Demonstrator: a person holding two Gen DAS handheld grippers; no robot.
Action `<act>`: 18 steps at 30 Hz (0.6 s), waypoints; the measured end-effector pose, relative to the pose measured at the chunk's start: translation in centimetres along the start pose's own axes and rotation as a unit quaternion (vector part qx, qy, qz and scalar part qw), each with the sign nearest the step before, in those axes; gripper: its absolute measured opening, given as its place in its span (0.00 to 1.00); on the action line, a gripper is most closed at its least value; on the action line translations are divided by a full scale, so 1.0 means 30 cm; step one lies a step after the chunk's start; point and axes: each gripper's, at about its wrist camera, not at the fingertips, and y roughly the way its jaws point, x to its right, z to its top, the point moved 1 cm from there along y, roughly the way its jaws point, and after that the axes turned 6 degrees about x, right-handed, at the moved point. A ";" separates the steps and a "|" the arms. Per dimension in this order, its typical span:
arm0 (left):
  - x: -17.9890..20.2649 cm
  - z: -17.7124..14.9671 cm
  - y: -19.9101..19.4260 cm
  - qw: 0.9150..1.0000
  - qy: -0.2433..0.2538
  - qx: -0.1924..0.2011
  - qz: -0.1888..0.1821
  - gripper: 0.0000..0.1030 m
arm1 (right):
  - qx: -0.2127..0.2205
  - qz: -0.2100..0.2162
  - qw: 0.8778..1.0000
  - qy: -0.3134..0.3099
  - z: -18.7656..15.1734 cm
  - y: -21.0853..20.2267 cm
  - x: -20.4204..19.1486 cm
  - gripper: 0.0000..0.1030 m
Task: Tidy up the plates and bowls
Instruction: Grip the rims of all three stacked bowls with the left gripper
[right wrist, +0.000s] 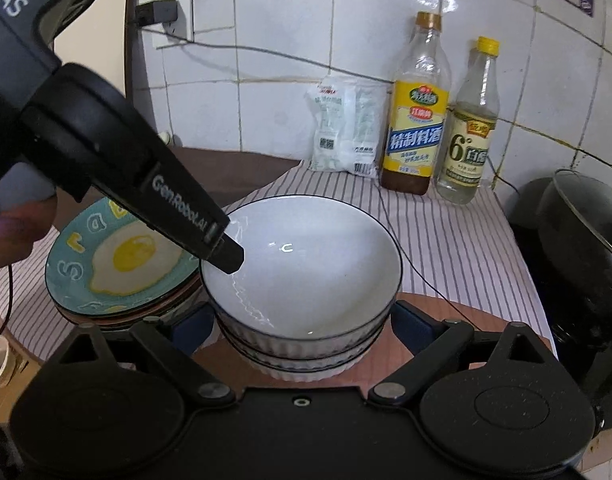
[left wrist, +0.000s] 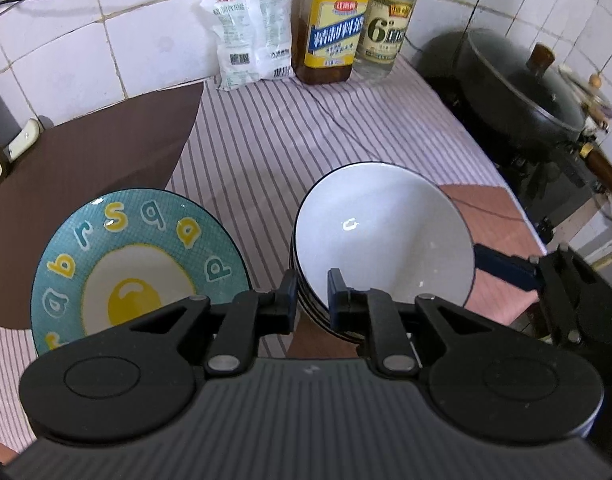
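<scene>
A stack of white, dark-rimmed bowls [left wrist: 386,232] [right wrist: 306,264] sits on a reddish mat [left wrist: 502,232]. My left gripper [left wrist: 312,300] is shut on the near-left rim of the top bowl, one finger inside and one outside. In the right wrist view its inner fingertip [right wrist: 231,257] rests inside that rim. My right gripper [right wrist: 304,324] stands wide open, with its blue pads [right wrist: 192,322] flanking the near side of the stack. One of its fingers [left wrist: 502,268] reaches the bowl's right rim. Left of the bowls, a blue plate with a fried-egg design [left wrist: 138,264] [right wrist: 122,264] tops a plate stack.
A striped cloth [left wrist: 290,136] covers the counter, and a brown mat [left wrist: 86,168] lies at the left. A white bag [left wrist: 254,36] and two bottles [left wrist: 334,28] [left wrist: 386,28] stand at the tiled wall. A lidded black wok [left wrist: 526,92] [right wrist: 586,240] sits to the right. A cable crosses the cloth.
</scene>
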 end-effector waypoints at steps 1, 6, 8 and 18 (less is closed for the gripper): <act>-0.004 -0.004 -0.014 1.000 -0.004 0.006 -0.005 0.16 | 0.005 -0.003 1.000 0.000 -0.005 -0.013 -0.002 0.95; -0.019 -0.031 -0.106 0.998 -0.033 0.035 -0.029 0.19 | 0.037 -0.010 0.999 0.000 -0.025 -0.100 -0.011 0.95; -0.018 -0.049 -0.143 0.998 -0.037 0.044 -0.035 0.20 | 0.051 -0.011 0.999 -0.006 -0.029 -0.139 -0.023 0.95; 0.001 -0.184 -0.233 0.994 -0.013 0.095 -0.041 0.33 | 0.105 0.003 0.993 -0.051 -0.083 -0.240 -0.077 0.95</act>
